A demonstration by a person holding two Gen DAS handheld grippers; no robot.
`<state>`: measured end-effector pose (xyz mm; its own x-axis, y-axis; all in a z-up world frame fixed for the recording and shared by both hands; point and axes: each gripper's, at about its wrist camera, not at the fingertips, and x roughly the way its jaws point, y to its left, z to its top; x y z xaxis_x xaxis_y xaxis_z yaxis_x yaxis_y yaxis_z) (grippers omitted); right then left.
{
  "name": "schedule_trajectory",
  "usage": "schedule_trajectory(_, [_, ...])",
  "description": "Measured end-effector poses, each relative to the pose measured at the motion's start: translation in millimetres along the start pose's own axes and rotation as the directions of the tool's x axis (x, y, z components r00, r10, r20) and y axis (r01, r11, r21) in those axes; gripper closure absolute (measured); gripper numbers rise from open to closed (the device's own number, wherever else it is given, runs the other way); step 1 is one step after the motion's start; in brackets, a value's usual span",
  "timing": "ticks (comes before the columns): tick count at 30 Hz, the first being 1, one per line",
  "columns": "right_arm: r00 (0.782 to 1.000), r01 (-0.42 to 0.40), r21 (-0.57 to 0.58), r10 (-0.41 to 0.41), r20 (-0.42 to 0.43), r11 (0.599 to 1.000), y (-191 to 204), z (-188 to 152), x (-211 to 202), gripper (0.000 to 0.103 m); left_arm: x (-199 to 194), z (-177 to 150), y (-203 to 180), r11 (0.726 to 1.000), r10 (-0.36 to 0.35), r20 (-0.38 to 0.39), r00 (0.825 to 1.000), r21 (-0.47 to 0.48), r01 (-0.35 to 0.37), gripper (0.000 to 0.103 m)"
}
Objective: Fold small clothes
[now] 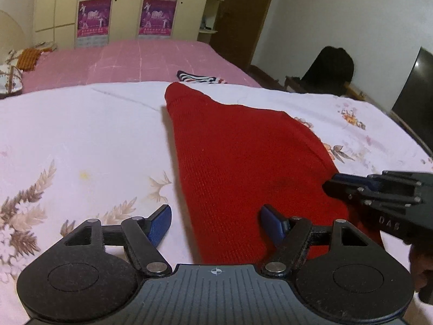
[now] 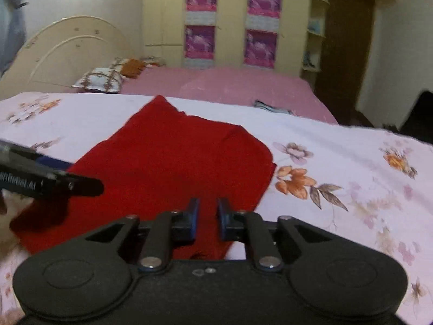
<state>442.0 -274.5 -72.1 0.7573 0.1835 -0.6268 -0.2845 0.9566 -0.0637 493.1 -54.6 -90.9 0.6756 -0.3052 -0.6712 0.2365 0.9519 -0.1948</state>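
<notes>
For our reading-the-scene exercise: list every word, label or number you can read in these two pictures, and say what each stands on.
"DAS": raised letters on the body of the right gripper, seen from the left wrist.
Ribbed lettering on the left gripper body: too blurred to read.
Print on the purple posters on the wardrobe doors: too small to read.

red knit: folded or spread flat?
Partly folded. The red knit lies on the sheet with one side doubled over, its layered edge showing on the right.
</notes>
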Motion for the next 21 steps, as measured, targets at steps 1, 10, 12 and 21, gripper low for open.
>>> schedule_trajectory(1, [1.0,0.005,-0.001,-0.005,-0.011,1.0,1.7,4.1,-1.2,0.088,-2.6,1.8,-2.4,1.0,0.01,0.0,1.0,0.016,-0.01,0.03])
schedule_trajectory(10, [0.994,-0.042,0.012,0.04,0.1,0.999,14.0,7.3,-52.5,0.075,-28.3,-0.1,-8.7,0.998,0.015,0.031,0.999,0.059,-0.016,0.03])
schedule_trajectory(12, [0.996,-0.021,-0.063,0.026,0.087,0.998,26.7,0.3,-48.3,0.075,-24.1,-3.5,-9.2,0.998,0.02,0.016,1.0,0.063,-0.021,0.03])
schedule_trajectory(21, [0.994,-0.111,0.253,0.104,0.041,0.961,-31.9,-0.1,-44.7,0.053,-29.9,7.1,33.6,0.992,-0.103,0.01,0.995,-0.075,0.103,0.017])
